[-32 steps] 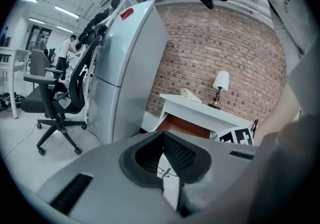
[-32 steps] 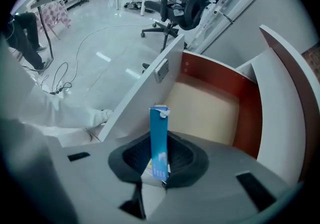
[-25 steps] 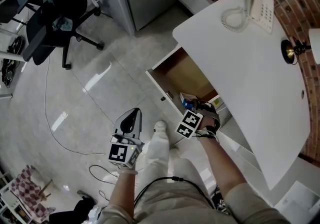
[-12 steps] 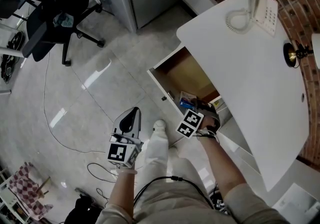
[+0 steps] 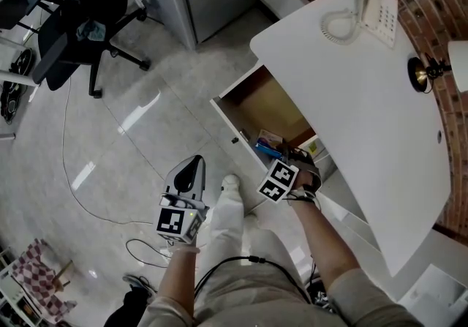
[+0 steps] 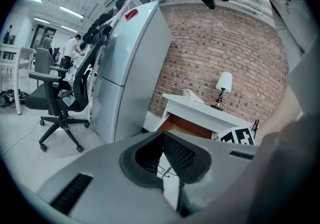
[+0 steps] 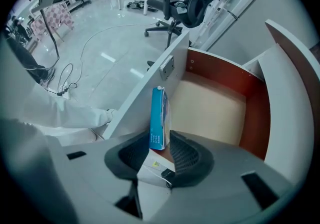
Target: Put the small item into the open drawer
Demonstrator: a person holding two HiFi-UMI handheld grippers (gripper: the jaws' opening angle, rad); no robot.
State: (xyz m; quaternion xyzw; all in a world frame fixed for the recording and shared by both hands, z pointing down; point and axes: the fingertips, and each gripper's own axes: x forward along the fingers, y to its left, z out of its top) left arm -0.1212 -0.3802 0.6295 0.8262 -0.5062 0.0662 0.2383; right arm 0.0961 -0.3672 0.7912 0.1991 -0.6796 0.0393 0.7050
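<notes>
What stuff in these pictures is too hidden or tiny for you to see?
Writing on the blue box: too small and blurry, right gripper view.
The white thing by it, same view: partly hidden by the right gripper, whose jaws are opening with the box between them.
Part of the inside of the drawer, head view: covered by that gripper and the desk top.
Shade of the lamp, head view: cut off by the right edge.

The small blue box (image 7: 158,117) is flat, with a white edge. It stands upright on a narrow side inside the drawer (image 7: 215,105), at the side farthest from the white desk (image 5: 365,99), close against the white front panel. The drawer, with a tan floor and reddish-brown inner walls, is pulled out from under that desk.
</notes>
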